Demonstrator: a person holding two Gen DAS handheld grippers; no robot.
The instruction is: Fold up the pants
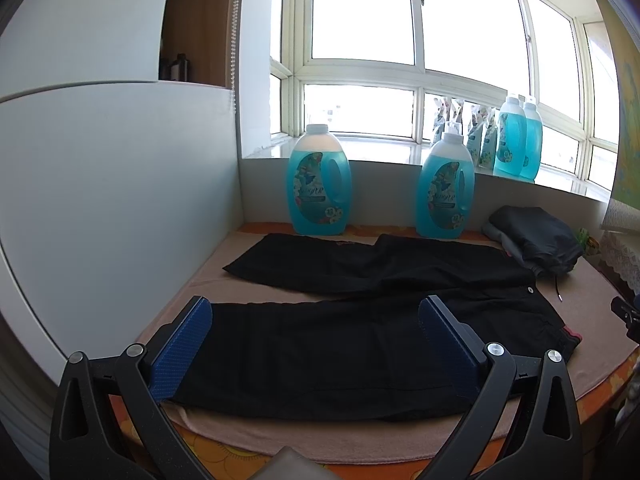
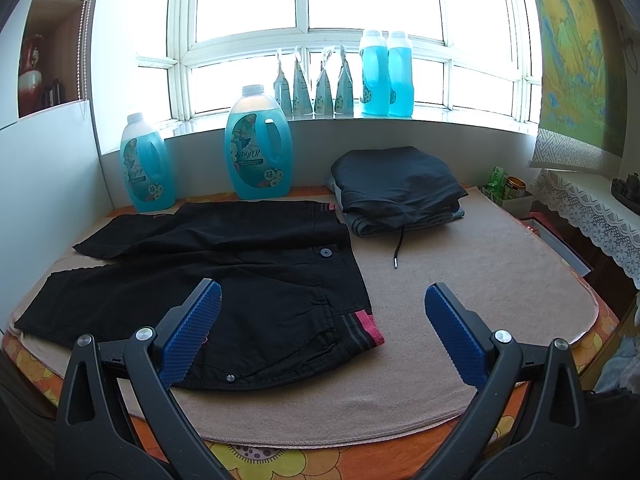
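left gripper [image 1: 316, 320]: jaws spread wide, nothing between the blue pads [image 1: 182, 354]; sits over the near leg of the pants, contact with the cloth can't be judged.
right gripper [image 2: 322, 308]: jaws also spread, empty; left pad over the waist end of the pants, right pad over bare mat.
black pants [image 2: 248, 272]: laid flat and unfolded on the mat, waistband toward the right, legs running left and splayed apart; dark button [image 2: 325, 253] at the waist, pink-and-grey stripe patch [image 2: 366, 328] at the near waist corner.
mat [image 2: 460, 264]: beige cloth covering the table; orange floral tablecloth [image 2: 280, 460] shows along the near edge.
folded stack [image 2: 400, 188]: dark garments piled at the back right of the mat, just beside the pants' waistband; a drawstring [image 2: 398, 250] hangs out onto the mat.
blue jugs [image 2: 258, 146]: two detergent jugs standing upright on the table behind the pants, against the wall under the sill.
windowsill [image 2: 440, 114]: two more blue bottles [image 2: 386, 74] side by side, row of four pouches [image 2: 316, 84] to their left.
right side: lace-edged shelf [image 2: 592, 208]; green carton and a tin [image 2: 516, 188] at the mat's far right corner.
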